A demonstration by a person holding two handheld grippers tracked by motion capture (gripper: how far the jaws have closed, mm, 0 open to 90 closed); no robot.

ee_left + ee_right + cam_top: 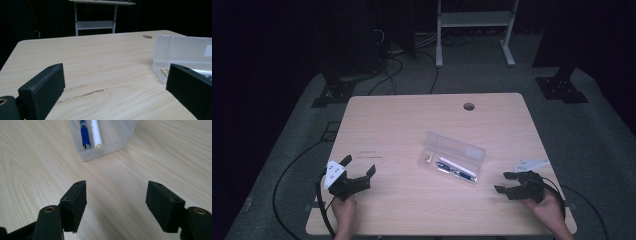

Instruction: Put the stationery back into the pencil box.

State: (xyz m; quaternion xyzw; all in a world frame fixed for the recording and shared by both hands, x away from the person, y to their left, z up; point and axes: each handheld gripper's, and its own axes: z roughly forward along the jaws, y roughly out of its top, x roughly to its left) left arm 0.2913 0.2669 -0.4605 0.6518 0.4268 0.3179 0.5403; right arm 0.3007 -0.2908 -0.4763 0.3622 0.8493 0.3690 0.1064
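A clear plastic pencil case lies open at the middle of the wooden table, its lid tilted up at the back. Inside lie a blue pen, a white pen and a small tan eraser. My left gripper rests open at the table's front left, pointing toward the case, nothing between its jaws. My right gripper is open at the front right, its jaws spread on either side of bare wood just short of the case's end.
A round cable hole sits near the table's far edge. Beyond the table stand a white metal rack, dark stands and loose cables on the grey floor. Bare wood lies between each gripper and the case.
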